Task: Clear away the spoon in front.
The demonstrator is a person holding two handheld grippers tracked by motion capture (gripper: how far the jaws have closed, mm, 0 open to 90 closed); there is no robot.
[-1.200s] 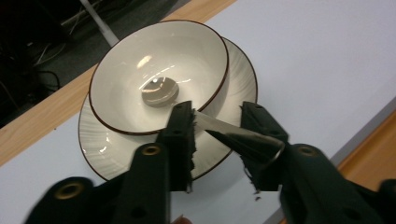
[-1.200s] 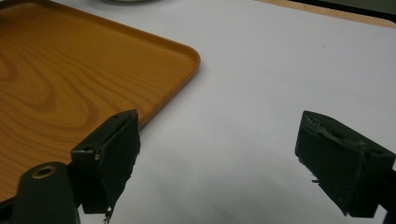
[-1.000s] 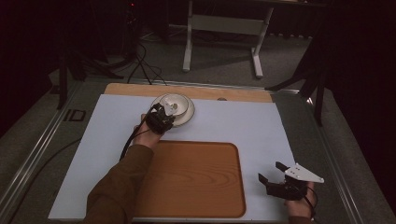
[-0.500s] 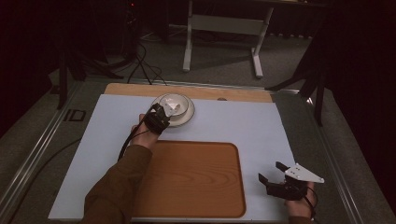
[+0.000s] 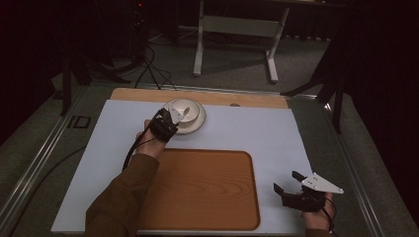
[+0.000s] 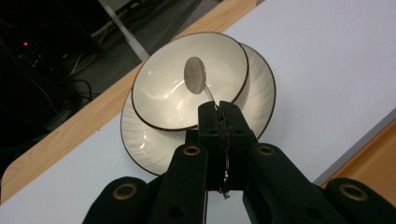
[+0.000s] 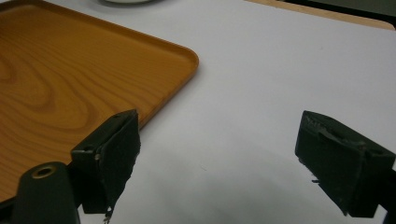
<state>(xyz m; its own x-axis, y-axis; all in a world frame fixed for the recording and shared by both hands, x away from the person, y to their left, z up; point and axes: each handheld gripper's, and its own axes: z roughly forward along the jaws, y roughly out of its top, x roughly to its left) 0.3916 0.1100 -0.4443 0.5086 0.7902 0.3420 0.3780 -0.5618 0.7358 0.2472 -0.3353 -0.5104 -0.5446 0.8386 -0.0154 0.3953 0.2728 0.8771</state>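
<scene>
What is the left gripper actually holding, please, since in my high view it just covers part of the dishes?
Observer: The left gripper is shut on the thin handle of a spoon, its round end raised above the bowl.
Operator: Is the bowl on the table itself?
Observer: No, the bowl sits on a plate with the same dark rim.
Operator: And is the right gripper holding anything?
Observer: No, the right gripper is open with nothing in it, over the white mat beside the wooden tray.

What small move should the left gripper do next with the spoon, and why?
Probably lift the spoon straight up and carry it toward the wooden tray. The left gripper is shut on its handle, its head hangs above the bowl, and the tray is bare.
</scene>
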